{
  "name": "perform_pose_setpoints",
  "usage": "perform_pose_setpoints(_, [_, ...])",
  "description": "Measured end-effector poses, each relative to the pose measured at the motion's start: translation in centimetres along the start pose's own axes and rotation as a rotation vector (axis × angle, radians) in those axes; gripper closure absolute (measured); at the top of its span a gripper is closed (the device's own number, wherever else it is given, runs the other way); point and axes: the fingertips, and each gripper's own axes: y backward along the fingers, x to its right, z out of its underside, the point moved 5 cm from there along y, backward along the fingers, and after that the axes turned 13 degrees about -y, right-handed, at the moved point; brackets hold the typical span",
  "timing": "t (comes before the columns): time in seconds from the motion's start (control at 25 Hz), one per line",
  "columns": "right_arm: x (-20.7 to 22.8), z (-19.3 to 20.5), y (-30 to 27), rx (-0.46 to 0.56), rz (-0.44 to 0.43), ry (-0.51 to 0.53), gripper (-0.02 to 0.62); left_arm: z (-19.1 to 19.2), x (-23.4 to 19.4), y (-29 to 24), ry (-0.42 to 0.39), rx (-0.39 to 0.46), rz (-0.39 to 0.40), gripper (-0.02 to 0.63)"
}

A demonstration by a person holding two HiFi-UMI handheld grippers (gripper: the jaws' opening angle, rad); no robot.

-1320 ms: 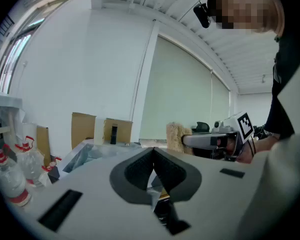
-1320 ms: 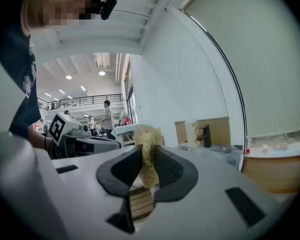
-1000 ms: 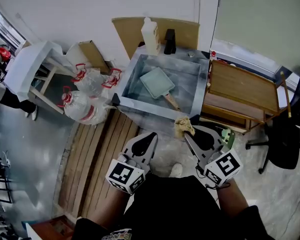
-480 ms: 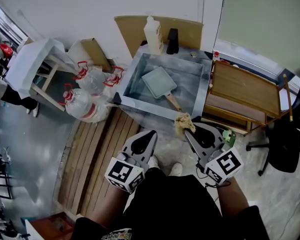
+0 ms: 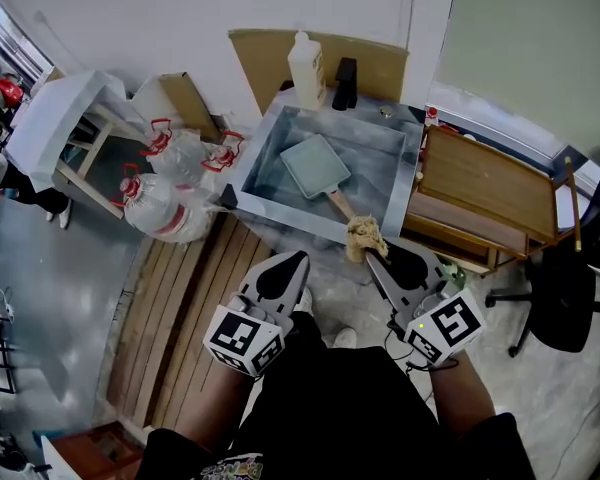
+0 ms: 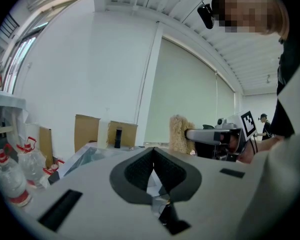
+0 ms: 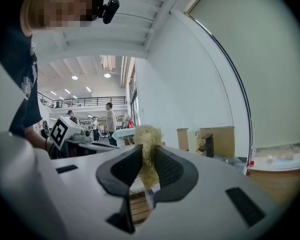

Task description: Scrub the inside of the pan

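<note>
A square pale-green pan (image 5: 314, 164) with a wooden handle lies in the steel sink (image 5: 268, 194), straight ahead in the head view. My right gripper (image 5: 368, 252) is shut on a tan fibrous scrubber (image 5: 363, 236), held just short of the sink's near rim; the scrubber (image 7: 147, 149) sticks up between the pads in the right gripper view. My left gripper (image 5: 298, 260) is shut with nothing in it and hangs to the left of the right one. From the left gripper view the scrubber (image 6: 180, 134) and right gripper (image 6: 192, 134) show at the right.
A white bottle (image 5: 303, 68) and a dark tap (image 5: 343, 82) stand behind the sink. A wooden rack (image 5: 485, 193) adjoins the sink's right side. Bagged water bottles (image 5: 175, 198) lie on the floor at the left, next to wooden floor slats (image 5: 195, 298). An office chair (image 5: 570, 288) stands far right.
Both grippers have moved a little forward towards the sink, the scrubber going with the right one. Neither grip has changed.
</note>
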Motion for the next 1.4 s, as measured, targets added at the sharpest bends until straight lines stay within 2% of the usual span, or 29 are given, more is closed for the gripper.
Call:
perform_pose_setpoints(0.4, [1.2,-1.0,-1.5,0.020,0.019,0.024,0.517,0.1,-1.8,-1.4,-0.013,0.018,0.003,0.597])
perform_pose_setpoints(0.64, [2.2,-1.2,-3.5,0.019,0.036,0.026,0.517,1.0,-4.0,-2.6,-0.008,0.000,0.003,0.597])
perform_pose_setpoints(1.4, [8.3,-2.1,-15.5,-0.029,0.122,-0.043,0.517,4.6,-15.8,-10.2,0.047,-0.097,0.068,0.597])
